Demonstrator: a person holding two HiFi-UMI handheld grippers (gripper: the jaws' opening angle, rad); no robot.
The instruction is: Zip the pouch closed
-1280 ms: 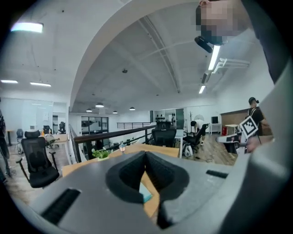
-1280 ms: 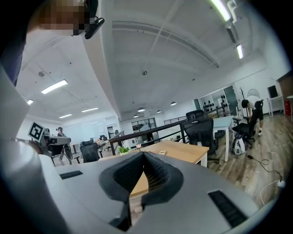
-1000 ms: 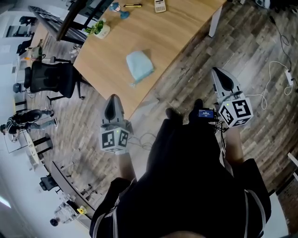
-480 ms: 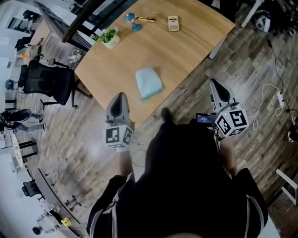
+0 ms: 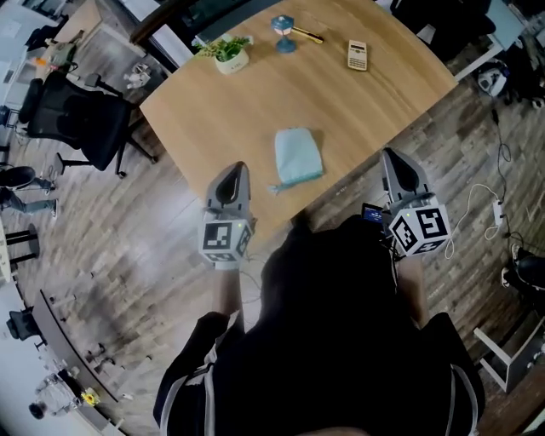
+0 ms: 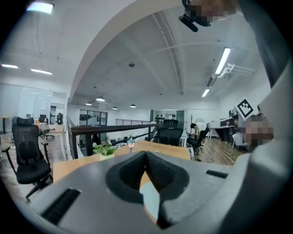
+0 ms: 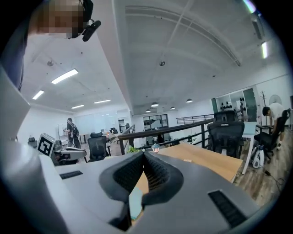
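A light blue pouch (image 5: 298, 156) lies flat on the wooden table (image 5: 341, 102), close to the near edge, with a small pull tab at its near left corner. My left gripper (image 5: 233, 172) hovers at the table's near edge, left of the pouch, shut and empty. On the pouch's other side, over the floor beside the table's edge, my right gripper (image 5: 397, 162) is likewise shut and empty. In the left gripper view a strip of the pouch (image 6: 151, 201) shows through the gap below the closed jaws, as the pouch (image 7: 135, 201) also does in the right gripper view.
At the table's far side stand a small potted plant (image 5: 228, 53), a blue ornament (image 5: 283, 25) beside a yellow pen, and a calculator (image 5: 357, 54). A black office chair (image 5: 77, 123) stands left of the table. Cables and a power strip (image 5: 496, 211) lie on the floor at the right.
Both grippers and the person have come forward to the table's near edge. The pouch now lies between the two grippers. Both stay shut.
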